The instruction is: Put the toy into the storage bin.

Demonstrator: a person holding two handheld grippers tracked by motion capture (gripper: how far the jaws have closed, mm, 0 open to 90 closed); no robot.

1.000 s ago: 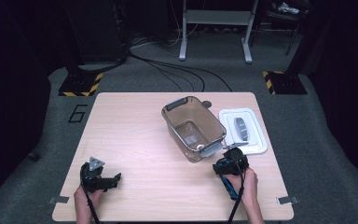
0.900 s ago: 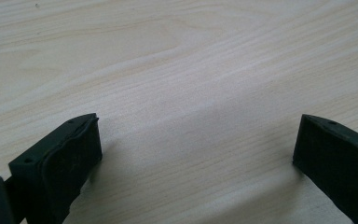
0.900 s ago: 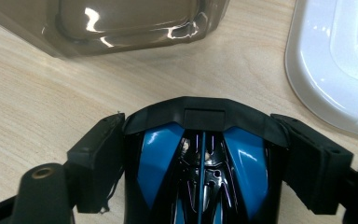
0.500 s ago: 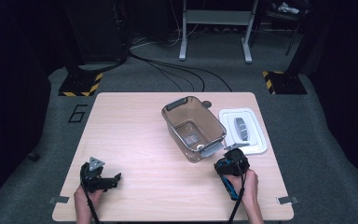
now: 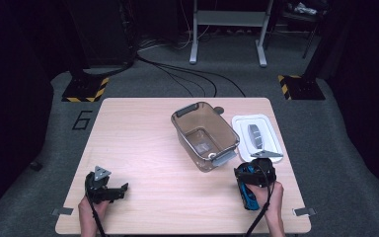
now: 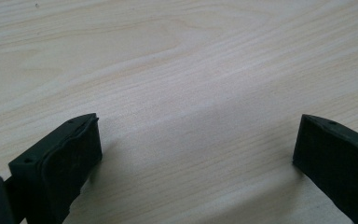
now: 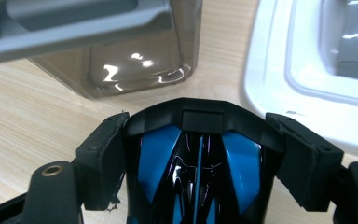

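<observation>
A blue-black item point(image 5: 247, 193) is held pinched in the right gripper point(image 5: 254, 171), at the near right of the table point(image 5: 143, 128). In the right gripper view, both pads are seen pressed on the item's point(image 7: 168, 156) sides. The right gripper's point(image 7: 200, 123) jaws have just been closing, with the item between them. The item's long axis is laid along the gripper's own line, with its tail carried back under the hand.

A clear tub point(image 5: 225, 157) is found just ahead of this gripper and slightly to its left, open at the top. The tub's long axis runs away from the gripper on a slant, so its near short end, with a grey handle, is presented first. In the right gripper view the tub's point(image 7: 135, 60) near corner is seen close above the jaws. A white lid point(image 5: 242, 134) is laid flat ahead and to the right, just beside the tub; in the right gripper view the lid's point(image 7: 270, 79) rim is seen close by.

The left gripper point(image 5: 121, 191) is kept well apart, far to the tub's other side. Its point(image 6: 196, 140) jaws are spread wide over bare wood, with nothing between them.

The tub is judged the likely goal. It is far nearer the right hand, so a short carry forward, up and over the near rim is called for.
</observation>
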